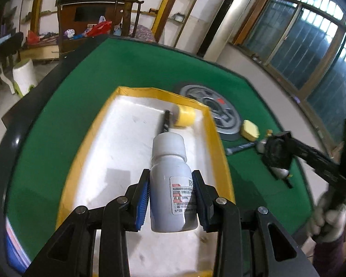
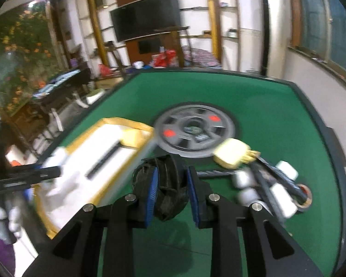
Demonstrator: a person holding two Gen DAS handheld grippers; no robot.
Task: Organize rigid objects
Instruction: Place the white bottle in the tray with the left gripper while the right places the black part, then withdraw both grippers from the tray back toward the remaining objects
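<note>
Left tool (image 1: 170, 198) grips a white bottle (image 1: 169, 180) above the tray (image 1: 215, 124); right tool (image 2: 171, 191) holds a black part (image 2: 170, 184); lowering and release look next.

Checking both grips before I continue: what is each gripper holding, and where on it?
Left gripper clamps the white bottle across its lower body. Right gripper pinches a black round object by its sides.

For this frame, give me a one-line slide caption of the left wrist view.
Left gripper holds a white bottle above the yellow-rimmed tray.
</note>
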